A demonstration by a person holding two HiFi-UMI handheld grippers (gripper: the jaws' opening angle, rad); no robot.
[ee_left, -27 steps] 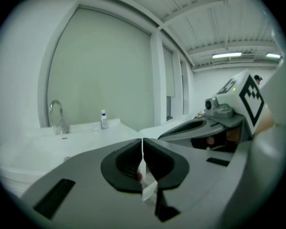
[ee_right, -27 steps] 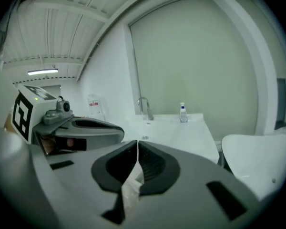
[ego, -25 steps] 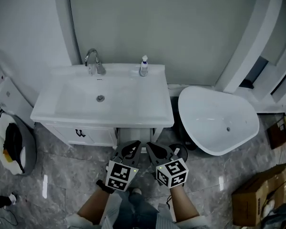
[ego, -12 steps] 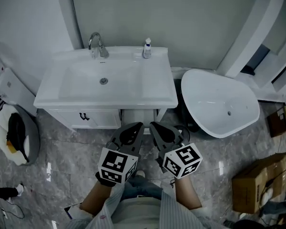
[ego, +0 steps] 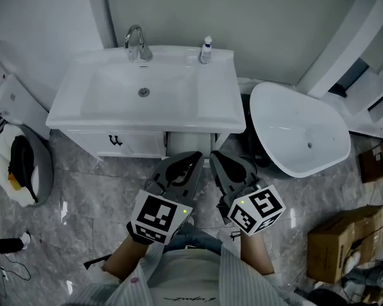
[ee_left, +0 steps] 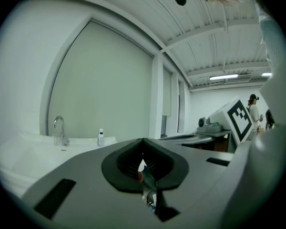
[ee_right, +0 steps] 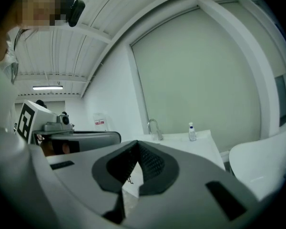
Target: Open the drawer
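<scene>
The main risk from here is a missed or slipping grab. Both tongs are closed and empty. The left gripper (ego: 193,157) has its jaws pressed together with nothing between them. The right gripper (ego: 219,156) looks the same in its own view, with its pads meeting at the tip on no object.

Either one has to open before it can take the handle (ego: 115,140), which is small, dark and tucked under the front overhang of the washbasin (ego: 198,116). A jaw that arrives closed, or too high, would likely knock the basin's rim instead of catching the handle.

Both grippers hang in front of the washbasin, nearer its right half. The handle sits well apart from them, below the left half, so a sideways reach is needed. A slanted pull could jam the drawer (ego: 137,144) or slide the pads off. The person stands close in front of the washbasin, so the drawer may run into their legs.

The drawer shows as a white front panel directly under the washbasin, left of an open gap in the cabinet. It looks fully shut and flush. It is seen steeply from above, so its height is hard to judge.
</scene>
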